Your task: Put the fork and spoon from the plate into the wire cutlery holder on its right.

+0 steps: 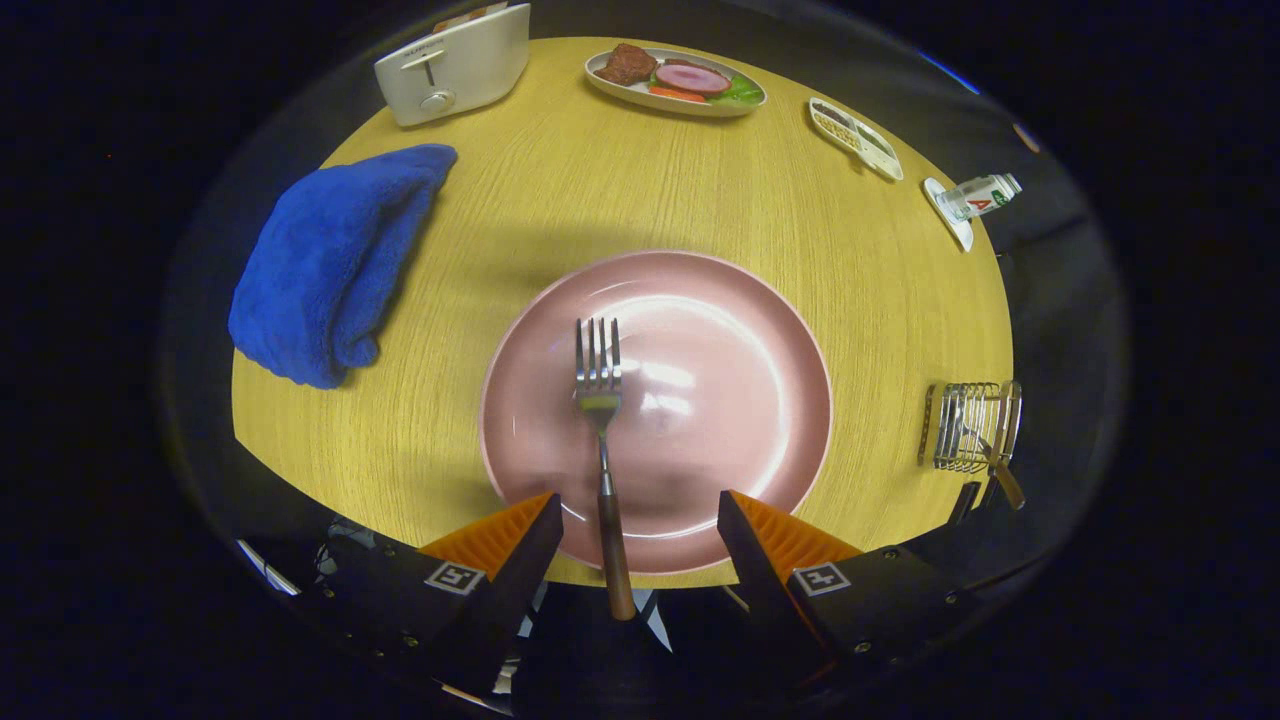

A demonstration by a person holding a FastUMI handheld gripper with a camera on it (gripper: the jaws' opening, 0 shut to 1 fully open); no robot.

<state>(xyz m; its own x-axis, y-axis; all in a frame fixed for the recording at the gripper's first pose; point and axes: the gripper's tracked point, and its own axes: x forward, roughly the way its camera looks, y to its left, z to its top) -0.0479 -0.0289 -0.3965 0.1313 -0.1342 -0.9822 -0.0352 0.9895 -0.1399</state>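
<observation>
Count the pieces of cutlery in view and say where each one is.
2. A fork lies on the pink plate, its handle between the open tongs. A second handled utensil stands in the wire cutlery holder; its head is hidden.

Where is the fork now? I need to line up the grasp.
The fork lies on the pink plate, tines pointing away, handle overhanging the near rim between the open fingers.

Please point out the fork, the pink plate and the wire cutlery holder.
fork (603, 440): gripper view, on its neck.
pink plate (740, 400): gripper view, on its bare middle.
wire cutlery holder (965, 428): gripper view, on its wire side.
</observation>
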